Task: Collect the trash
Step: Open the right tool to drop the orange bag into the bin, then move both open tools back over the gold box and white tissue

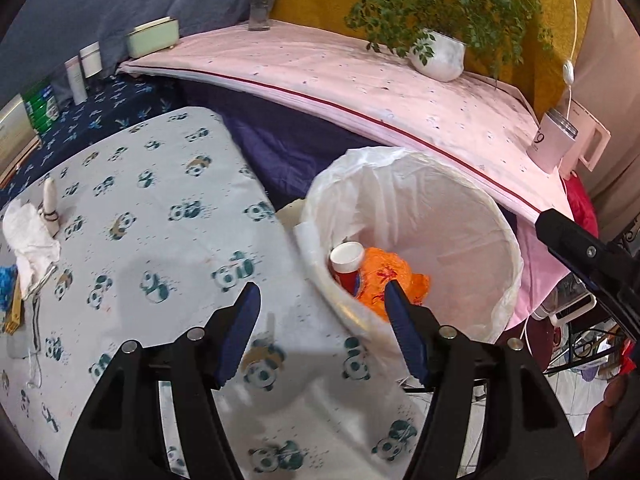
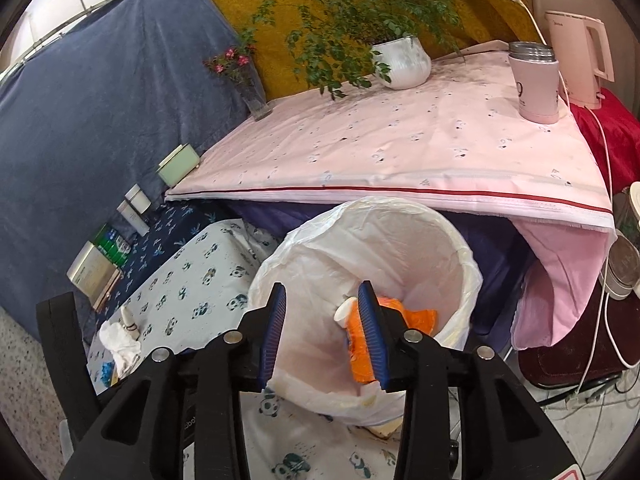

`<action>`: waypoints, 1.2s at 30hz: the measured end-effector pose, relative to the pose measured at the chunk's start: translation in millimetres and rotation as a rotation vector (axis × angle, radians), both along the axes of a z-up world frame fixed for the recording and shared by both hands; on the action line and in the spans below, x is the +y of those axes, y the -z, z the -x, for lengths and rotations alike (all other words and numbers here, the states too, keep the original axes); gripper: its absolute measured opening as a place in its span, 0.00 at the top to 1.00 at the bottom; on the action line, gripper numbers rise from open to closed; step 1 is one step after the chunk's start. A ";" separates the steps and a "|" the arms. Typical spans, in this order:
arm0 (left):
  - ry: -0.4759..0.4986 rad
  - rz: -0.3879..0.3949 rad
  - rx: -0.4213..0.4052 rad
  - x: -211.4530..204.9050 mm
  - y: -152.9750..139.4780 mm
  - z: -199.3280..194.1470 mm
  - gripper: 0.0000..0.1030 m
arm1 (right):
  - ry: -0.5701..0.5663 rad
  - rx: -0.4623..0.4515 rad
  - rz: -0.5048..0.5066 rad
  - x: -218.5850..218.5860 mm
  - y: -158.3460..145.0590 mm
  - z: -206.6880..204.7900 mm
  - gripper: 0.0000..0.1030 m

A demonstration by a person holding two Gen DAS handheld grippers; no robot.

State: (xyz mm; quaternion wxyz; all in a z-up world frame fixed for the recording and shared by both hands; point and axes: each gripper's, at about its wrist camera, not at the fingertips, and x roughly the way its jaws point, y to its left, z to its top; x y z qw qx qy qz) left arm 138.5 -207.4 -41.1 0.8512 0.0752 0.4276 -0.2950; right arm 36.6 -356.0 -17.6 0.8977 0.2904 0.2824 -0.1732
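A panda-print cloth (image 1: 168, 240) is covering the low table, and a pink cloth (image 1: 360, 80) is draping the higher table behind it at twelve o'clock. On the pink cloth a potted fern (image 1: 438, 54) is sitting beside a glass vase of flowers (image 1: 262, 0), with a pink tumbler (image 1: 552, 140) at two o'clock. A crumpled white tissue (image 1: 30, 236) and a small white dropper bottle (image 1: 50, 204) are lying on the panda cloth at nine o'clock.

The trash bin (image 1: 460, 208), lined with a white bag, is standing against the edge of the panda cloth. Inside it an orange wrapper (image 1: 384, 276) is lying next to a red cup with a white rim (image 1: 346, 258).

The left gripper (image 1: 324, 312) is hovering released, jaws spread wide, with nothing between them; the bin's near rim is sitting between its fingers, and the wrapper is just past its right fingertip at one o'clock.

The right gripper (image 2: 322, 336) is also hanging released and empty above the bin's (image 2: 400, 240) mouth, the orange wrapper (image 2: 420, 318) showing below behind its right finger.
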 end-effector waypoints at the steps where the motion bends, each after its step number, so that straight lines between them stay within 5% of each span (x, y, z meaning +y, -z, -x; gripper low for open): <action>1: -0.010 0.001 0.001 5.5 -0.6 -0.2 0.41 | -0.011 -0.001 0.001 6.1 -1.3 -1.0 0.63; 36: -0.525 0.054 0.009 284.8 -6.1 -31.0 0.27 | -0.439 0.027 0.083 237.8 -22.7 -80.3 0.53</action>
